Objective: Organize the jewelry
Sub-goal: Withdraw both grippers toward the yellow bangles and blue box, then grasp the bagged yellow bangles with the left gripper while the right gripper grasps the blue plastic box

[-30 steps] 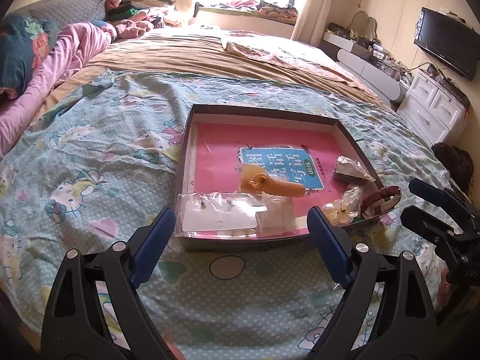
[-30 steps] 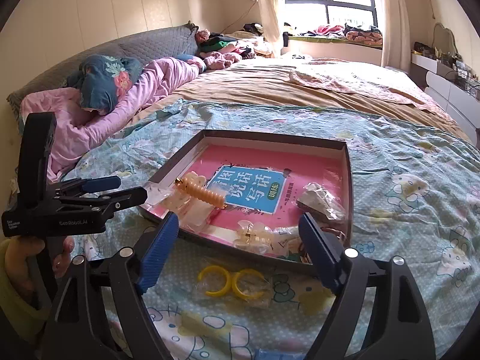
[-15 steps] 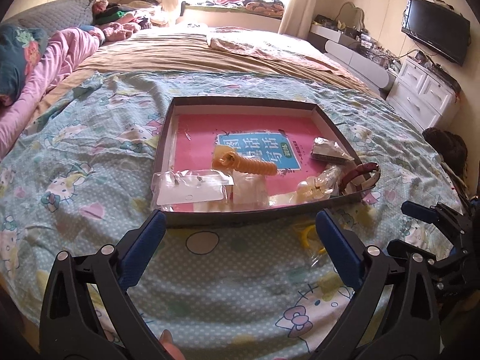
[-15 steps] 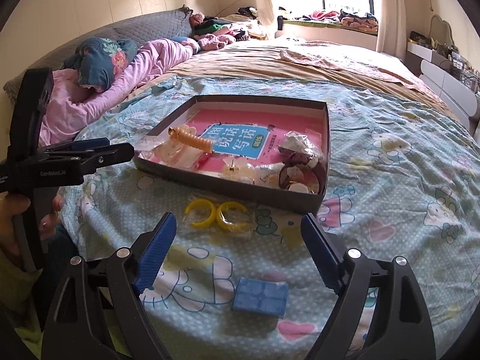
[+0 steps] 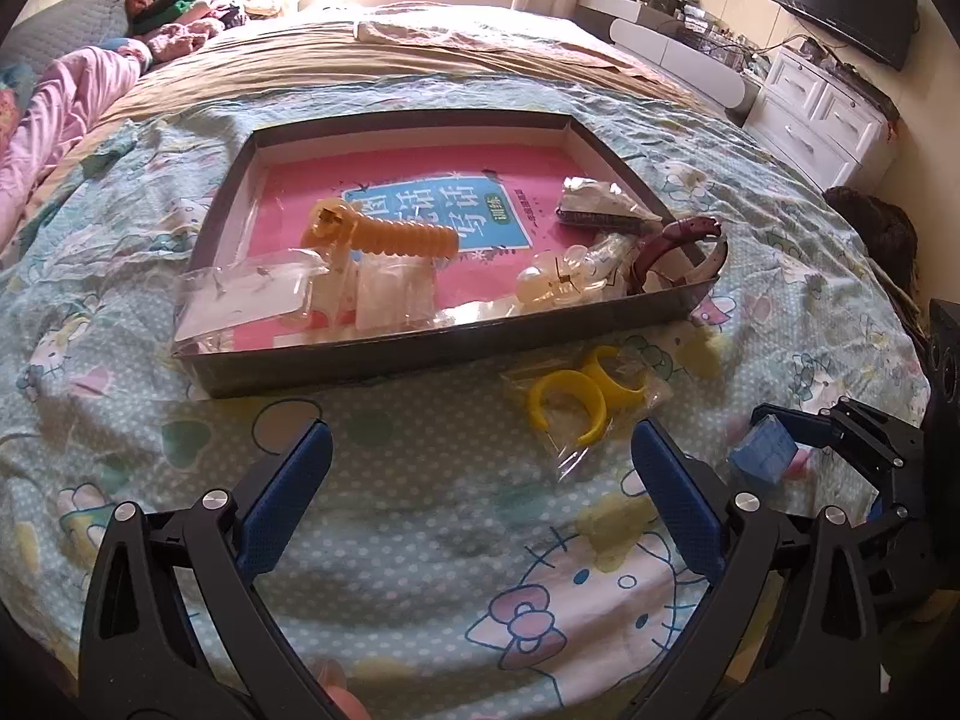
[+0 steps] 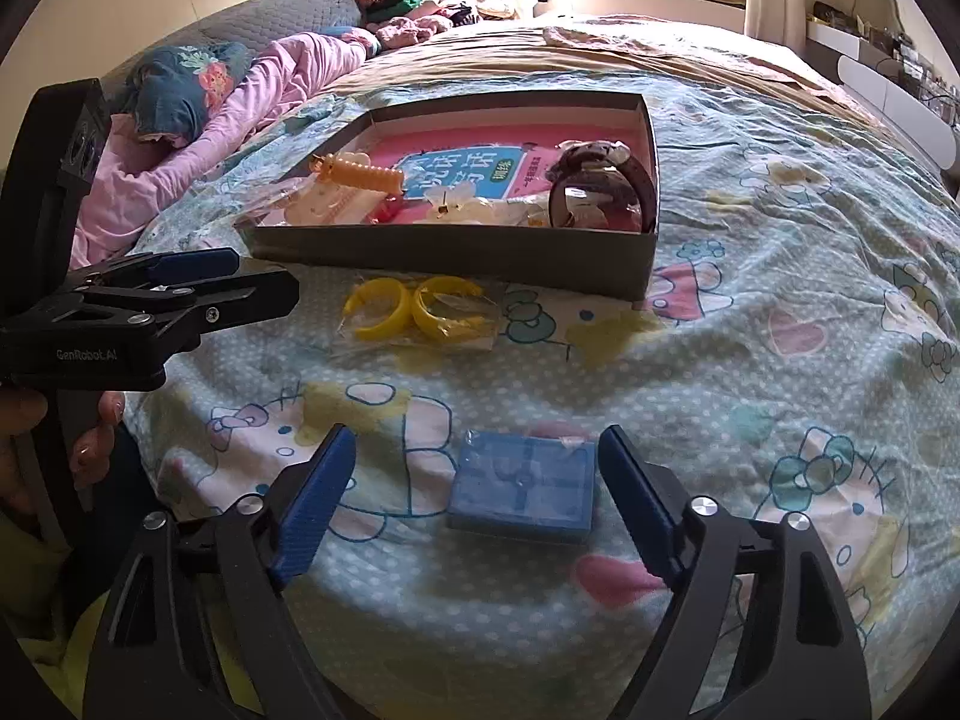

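Observation:
A dark shallow box [image 5: 432, 354] [image 6: 456, 252] lies on the bed with a pink book inside, an orange ribbed hair clip [image 5: 390, 237] [image 6: 360, 174], clear bags, a pale clip [image 5: 552, 282] and a maroon band [image 5: 678, 240] [image 6: 600, 186]. A bag with two yellow bangles [image 5: 582, 396] [image 6: 414, 309] lies in front of the box. A small blue box [image 6: 525, 486] [image 5: 762, 450] lies nearer. My left gripper [image 5: 480, 492] is open and empty, short of the bangles. My right gripper [image 6: 477, 498] is open, its fingers on either side of the blue box without touching it.
The bed has a light blue cartoon sheet [image 6: 780, 324]. Pink bedding and pillows [image 6: 228, 114] lie at the left. White drawers [image 5: 822, 108] and a wall television [image 5: 846, 0] stand at the right. The left gripper also shows in the right wrist view [image 6: 180, 288].
Both grippers have pulled back from the dark box toward the near edge of the bed. The yellow bangles and the blue box have come into view. Both grippers stayed open.

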The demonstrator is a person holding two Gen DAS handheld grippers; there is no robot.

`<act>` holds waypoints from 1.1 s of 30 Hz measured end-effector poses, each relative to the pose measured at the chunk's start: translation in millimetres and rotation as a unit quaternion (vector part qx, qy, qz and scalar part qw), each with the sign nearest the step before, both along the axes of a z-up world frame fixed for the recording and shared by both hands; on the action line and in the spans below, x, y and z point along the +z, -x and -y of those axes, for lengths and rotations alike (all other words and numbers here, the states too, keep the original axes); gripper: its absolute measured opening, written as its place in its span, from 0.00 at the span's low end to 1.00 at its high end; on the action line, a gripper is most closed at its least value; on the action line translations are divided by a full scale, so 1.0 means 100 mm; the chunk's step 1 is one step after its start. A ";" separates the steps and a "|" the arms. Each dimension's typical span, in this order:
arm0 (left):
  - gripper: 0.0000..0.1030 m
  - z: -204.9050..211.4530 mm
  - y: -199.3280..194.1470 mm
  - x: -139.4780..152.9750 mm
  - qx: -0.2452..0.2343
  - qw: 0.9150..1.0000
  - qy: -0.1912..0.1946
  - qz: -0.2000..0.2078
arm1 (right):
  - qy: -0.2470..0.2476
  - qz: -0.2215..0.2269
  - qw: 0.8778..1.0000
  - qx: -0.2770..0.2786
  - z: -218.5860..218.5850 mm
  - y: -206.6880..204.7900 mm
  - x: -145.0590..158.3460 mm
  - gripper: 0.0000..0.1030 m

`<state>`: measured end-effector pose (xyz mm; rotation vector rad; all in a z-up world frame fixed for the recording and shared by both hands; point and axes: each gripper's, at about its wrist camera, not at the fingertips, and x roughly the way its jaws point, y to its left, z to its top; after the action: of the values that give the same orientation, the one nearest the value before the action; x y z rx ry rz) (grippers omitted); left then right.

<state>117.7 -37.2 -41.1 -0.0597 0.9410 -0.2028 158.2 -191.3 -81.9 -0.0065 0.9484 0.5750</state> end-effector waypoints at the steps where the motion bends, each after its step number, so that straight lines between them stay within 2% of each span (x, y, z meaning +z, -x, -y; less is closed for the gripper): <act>1: 0.91 0.02 -0.02 -0.02 -0.002 1.000 0.004 -0.006 | 0.004 -0.003 1.000 -0.001 0.01 0.00 -0.03 0.62; 2: 0.91 0.04 -0.03 -0.04 -0.004 1.000 0.009 -0.011 | 0.005 -0.005 1.000 -0.002 0.03 0.00 -0.06 0.52; 4: 0.91 0.10 -0.08 -0.08 -0.009 0.999 0.022 -0.023 | 0.005 -0.002 1.000 -0.004 0.08 0.00 -0.06 0.41; 8: 0.91 0.26 -0.16 -0.18 -0.020 0.998 0.044 -0.047 | 0.001 0.011 1.000 -0.020 0.26 0.00 0.01 0.41; 11: 0.91 0.41 -0.26 -0.28 -0.019 0.997 0.045 -0.060 | -0.001 0.019 0.999 -0.044 0.44 -0.04 0.05 0.41; 18: 0.90 0.67 -0.42 -0.40 0.009 0.998 0.001 -0.057 | -0.011 0.043 0.996 -0.082 0.74 -0.13 0.18 0.41; 19: 0.89 0.70 -0.44 -0.41 0.007 0.998 -0.006 -0.055 | -0.012 0.045 0.995 -0.084 0.75 -0.15 0.19 0.41; 20: 0.81 0.75 -0.44 -0.41 0.006 0.999 -0.019 -0.047 | -0.014 0.047 0.995 -0.086 0.77 -0.17 0.20 0.41; 23: 0.77 0.79 -0.41 -0.41 -0.008 0.999 -0.037 -0.032 | -0.021 0.051 0.995 -0.089 0.80 -0.20 0.23 0.41; 25: 0.72 0.75 -0.38 -0.37 -0.016 0.999 -0.025 -0.027 | -0.024 0.054 0.994 -0.089 0.80 -0.22 0.26 0.41; 27: 0.59 0.67 -0.31 -0.28 -0.018 1.000 -0.012 -0.017 | -0.027 0.055 0.994 -0.086 0.78 -0.24 0.28 0.41; 33: 0.57 0.35 -0.09 0.01 -0.009 1.000 0.025 0.010 | -0.029 0.074 0.995 -0.063 0.60 -0.26 0.41 0.41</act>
<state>126.7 -71.7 -39.9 -0.0952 0.9177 -0.2441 184.2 -251.6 -41.3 0.0619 0.7806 0.4794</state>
